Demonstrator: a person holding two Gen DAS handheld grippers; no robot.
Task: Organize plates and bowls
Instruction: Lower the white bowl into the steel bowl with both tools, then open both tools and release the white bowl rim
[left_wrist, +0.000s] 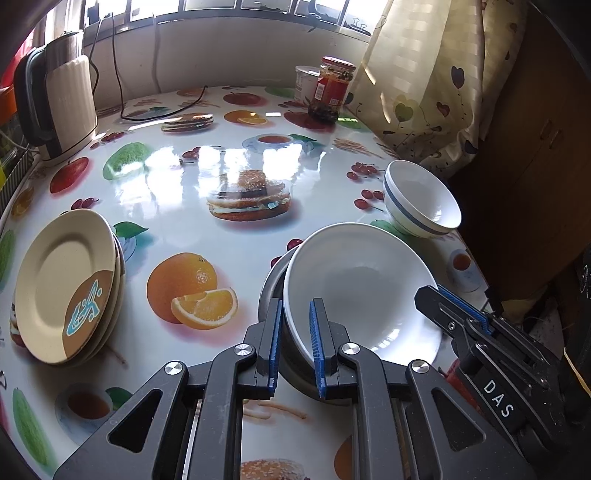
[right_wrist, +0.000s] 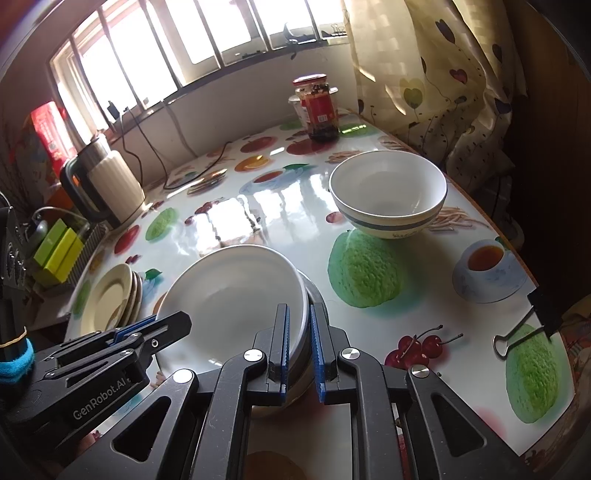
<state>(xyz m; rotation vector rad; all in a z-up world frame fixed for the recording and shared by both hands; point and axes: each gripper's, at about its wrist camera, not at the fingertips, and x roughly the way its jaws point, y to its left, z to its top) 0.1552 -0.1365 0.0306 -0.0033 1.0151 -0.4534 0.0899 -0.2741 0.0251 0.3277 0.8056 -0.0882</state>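
The large white bowl (left_wrist: 364, 280) sits tilted inside a grey metal bowl (left_wrist: 271, 286) near the front edge of the tabletop (left_wrist: 229, 155), and everything else is best placed from it: the blue-banded bowl (left_wrist: 421, 199) stands beyond it toward the curtain (left_wrist: 424, 81), the stack of cream plates (left_wrist: 68, 286) lies well apart on the kettle (left_wrist: 61, 107) side, and a red-lidded jar (left_wrist: 332, 88) stands far beyond it by the window. Both tools straddle its rim: the left tool (left_wrist: 295, 339) has its jaws narrowly apart with the rim between the blue pads, seemingly not yet squeezing, and the right tool (right_wrist: 300, 343) stands the same way on the opposite rim, one finger inside the white bowl and one outside. It looks like a two-sided lift of the white bowl, probably to nest or separate it; to do this well, both tools should close evenly on the white rim alone, lift level so the glazed bowl does not slip, and leave the metal bowl behind. Whether the right tool's outer pad would also catch the metal rim cannot be told. The metal bowl is mostly hidden, the number of plates in the stack is unclear, and window glare washes out the tabletop beyond the white bowl.
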